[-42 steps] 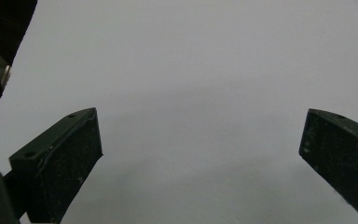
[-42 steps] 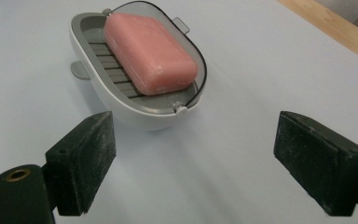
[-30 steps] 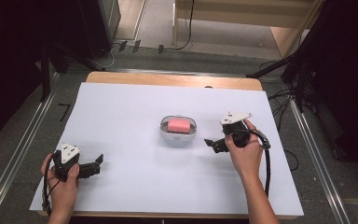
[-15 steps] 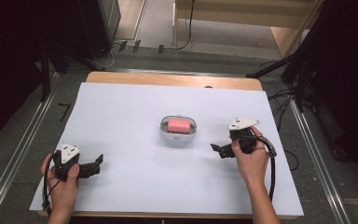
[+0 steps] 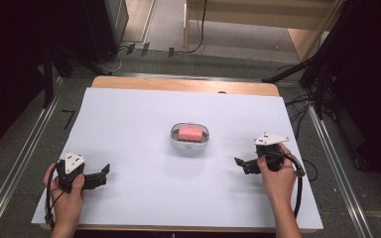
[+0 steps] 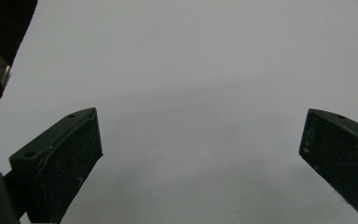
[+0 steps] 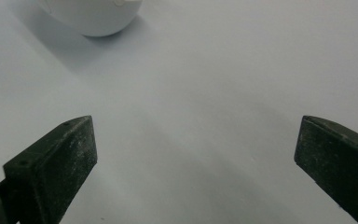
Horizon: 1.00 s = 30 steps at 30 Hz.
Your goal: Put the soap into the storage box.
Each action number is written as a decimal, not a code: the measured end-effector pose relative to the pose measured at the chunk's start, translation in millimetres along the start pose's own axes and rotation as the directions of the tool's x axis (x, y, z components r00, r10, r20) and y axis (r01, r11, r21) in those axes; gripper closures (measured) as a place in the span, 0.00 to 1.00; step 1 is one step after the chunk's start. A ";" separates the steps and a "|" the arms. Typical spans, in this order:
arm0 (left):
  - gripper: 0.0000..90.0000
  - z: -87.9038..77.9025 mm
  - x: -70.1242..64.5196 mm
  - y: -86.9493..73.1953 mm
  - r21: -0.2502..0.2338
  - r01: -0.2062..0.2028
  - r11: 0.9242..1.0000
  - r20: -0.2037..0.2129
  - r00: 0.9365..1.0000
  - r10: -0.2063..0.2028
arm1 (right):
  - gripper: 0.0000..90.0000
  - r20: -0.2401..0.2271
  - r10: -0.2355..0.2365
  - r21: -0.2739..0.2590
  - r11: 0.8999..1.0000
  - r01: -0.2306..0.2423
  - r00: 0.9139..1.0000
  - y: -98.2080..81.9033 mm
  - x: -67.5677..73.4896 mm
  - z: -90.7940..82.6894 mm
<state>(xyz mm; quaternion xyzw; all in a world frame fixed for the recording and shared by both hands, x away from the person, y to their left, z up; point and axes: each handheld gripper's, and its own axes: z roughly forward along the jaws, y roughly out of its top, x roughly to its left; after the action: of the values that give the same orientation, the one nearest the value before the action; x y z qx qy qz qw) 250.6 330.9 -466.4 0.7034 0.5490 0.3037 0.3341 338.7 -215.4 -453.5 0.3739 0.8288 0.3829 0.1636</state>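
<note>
Resting inside small white oval plastic dish [image 5: 190,140] at table centre: pink rectangular block [image 5: 190,133], placement apparently done. Right gripper [image 5: 239,163] near right of dish, jaws wide apart, empty. Left gripper [image 5: 104,172] near left corner, jaws apart, empty. Little left, judging by layout.

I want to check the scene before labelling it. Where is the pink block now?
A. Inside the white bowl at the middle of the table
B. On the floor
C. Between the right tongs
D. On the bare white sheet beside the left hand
A: in the high view the pink block lies inside the white bowl, apart from both tongs.
</note>
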 end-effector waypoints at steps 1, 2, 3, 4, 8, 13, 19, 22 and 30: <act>0.00 0.0 0.0 0.0 0.000 0.000 1.000 0.000 1.000 0.000 | 0.00 0.006 -0.002 -0.003 1.000 0.002 1.000 -2.4 -1.0 -1.1; 0.00 0.0 0.0 0.0 -0.001 0.000 1.000 0.000 1.000 0.000 | 0.00 0.002 0.004 -0.006 1.000 -0.004 1.000 -4.7 -2.0 -1.9; 0.00 0.0 0.0 0.0 0.000 0.000 1.000 0.000 1.000 0.000 | 0.00 0.002 0.009 -0.004 1.000 -0.009 1.000 -7.0 -2.8 -3.1; 0.00 0.0 0.0 0.0 0.000 0.000 1.000 0.000 1.000 0.000 | 0.00 0.002 0.009 -0.004 1.000 -0.009 1.000 -7.0 -2.8 -3.1; 0.00 0.0 -0.1 0.0 0.000 -0.001 1.000 0.000 1.000 0.001 | 0.00 0.006 0.030 -0.006 1.000 -0.030 1.000 -15.5 -5.8 -7.3; 0.00 0.0 -0.3 0.0 0.001 -0.001 1.000 -0.002 1.000 0.001 | 0.00 0.015 0.050 -0.014 0.999 -0.050 0.999 -24.7 -9.1 -12.6; 0.00 -0.1 -0.3 0.0 0.000 -0.002 1.000 -0.002 1.000 0.002 | 0.00 0.019 0.067 -0.010 0.998 -0.066 0.998 -32.9 -11.1 -16.6; 0.00 -0.1 -0.3 0.0 0.000 -0.002 1.000 -0.002 1.000 0.002 | 0.00 0.025 0.074 -0.018 0.997 -0.074 0.997 -38.5 -13.1 -20.0; 0.00 0.0 -0.5 -0.1 -0.002 -0.003 1.000 -0.002 1.000 0.003 | 0.00 0.034 0.099 -0.025 0.995 -0.098 0.995 -48.9 -16.6 -27.0</act>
<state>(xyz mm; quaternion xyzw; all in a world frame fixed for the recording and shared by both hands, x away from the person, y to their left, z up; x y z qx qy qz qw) 250.4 330.4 -466.6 0.7036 0.5479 0.3056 0.3337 310.5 -262.5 -473.2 0.4192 0.8018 0.3934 0.1633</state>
